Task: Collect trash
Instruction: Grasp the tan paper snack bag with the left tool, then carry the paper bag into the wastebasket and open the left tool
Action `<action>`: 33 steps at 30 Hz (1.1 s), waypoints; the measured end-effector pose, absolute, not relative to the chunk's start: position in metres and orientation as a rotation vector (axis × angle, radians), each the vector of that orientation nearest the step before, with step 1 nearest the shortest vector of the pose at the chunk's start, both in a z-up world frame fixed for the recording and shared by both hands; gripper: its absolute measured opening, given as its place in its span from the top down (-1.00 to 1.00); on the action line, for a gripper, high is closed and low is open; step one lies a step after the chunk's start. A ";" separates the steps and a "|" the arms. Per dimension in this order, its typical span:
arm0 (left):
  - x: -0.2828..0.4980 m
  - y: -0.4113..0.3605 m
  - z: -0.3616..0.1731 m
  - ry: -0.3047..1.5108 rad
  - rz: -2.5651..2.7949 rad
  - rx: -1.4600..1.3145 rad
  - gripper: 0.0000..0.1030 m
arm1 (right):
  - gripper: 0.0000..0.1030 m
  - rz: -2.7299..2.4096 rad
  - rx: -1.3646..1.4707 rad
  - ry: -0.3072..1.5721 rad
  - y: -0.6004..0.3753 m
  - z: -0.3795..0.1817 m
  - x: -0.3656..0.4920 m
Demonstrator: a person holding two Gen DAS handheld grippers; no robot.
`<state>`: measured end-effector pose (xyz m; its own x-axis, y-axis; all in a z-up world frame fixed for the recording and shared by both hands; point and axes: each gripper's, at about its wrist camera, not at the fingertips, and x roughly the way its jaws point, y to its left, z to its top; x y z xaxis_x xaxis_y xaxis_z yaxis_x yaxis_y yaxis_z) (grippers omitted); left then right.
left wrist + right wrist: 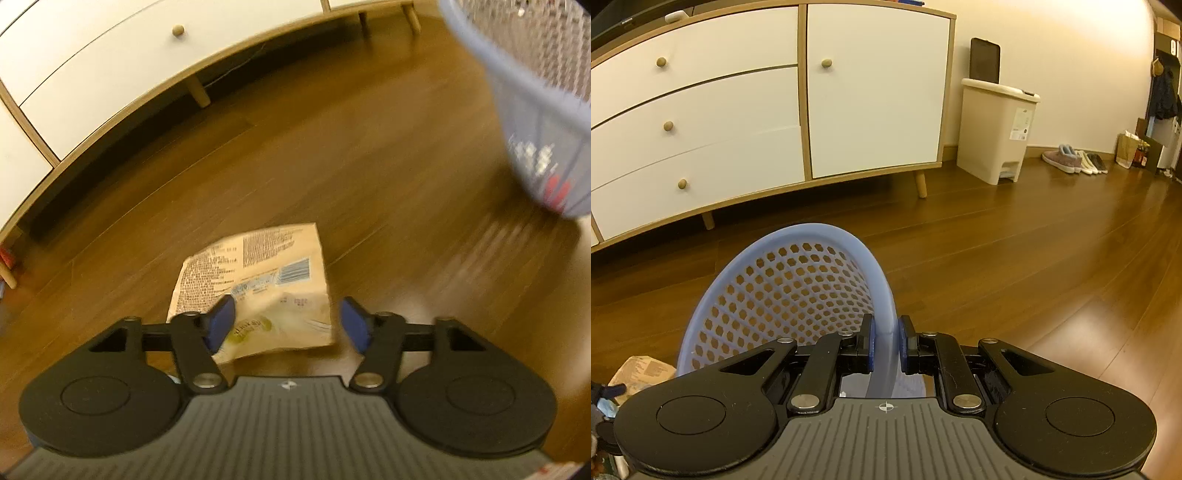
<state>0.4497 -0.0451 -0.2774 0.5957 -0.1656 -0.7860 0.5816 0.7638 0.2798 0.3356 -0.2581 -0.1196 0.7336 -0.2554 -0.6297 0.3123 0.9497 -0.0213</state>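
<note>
The rim of a blue perforated basket (pixel 798 291) is clamped by the right tongs (pixel 885 345); its contents cannot be told. A crumpled tan printed wrapper (pixel 258 284) is seen on the wooden floor (pixel 369 166), between the spread left tongs (pixel 288 325).

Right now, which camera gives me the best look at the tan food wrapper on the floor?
The left wrist view: the wrapper lies nearly whole, print side up, between the open left gripper fingers. The right wrist view catches only a corner beside the blue basket.

Crumpled tan wrapper (pixel 255 284) flat on floor (pixel 369 166)
</note>
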 end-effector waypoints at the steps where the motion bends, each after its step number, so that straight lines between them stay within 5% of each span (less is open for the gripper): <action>1: 0.452 -0.045 -0.282 0.842 -0.470 0.555 0.35 | 0.82 -0.315 0.086 0.679 -0.258 -0.120 0.336; 3: 0.456 -0.044 -0.289 0.870 -0.463 0.548 0.61 | 0.82 -0.317 0.083 0.678 -0.257 -0.120 0.336; 9: 0.449 -0.032 -0.289 0.860 -0.441 0.495 0.86 | 0.82 -0.316 0.084 0.676 -0.258 -0.120 0.337; 33: 0.342 -0.059 -0.099 0.641 -0.623 0.250 0.87 | 0.83 -0.253 0.129 0.690 -0.260 -0.117 0.310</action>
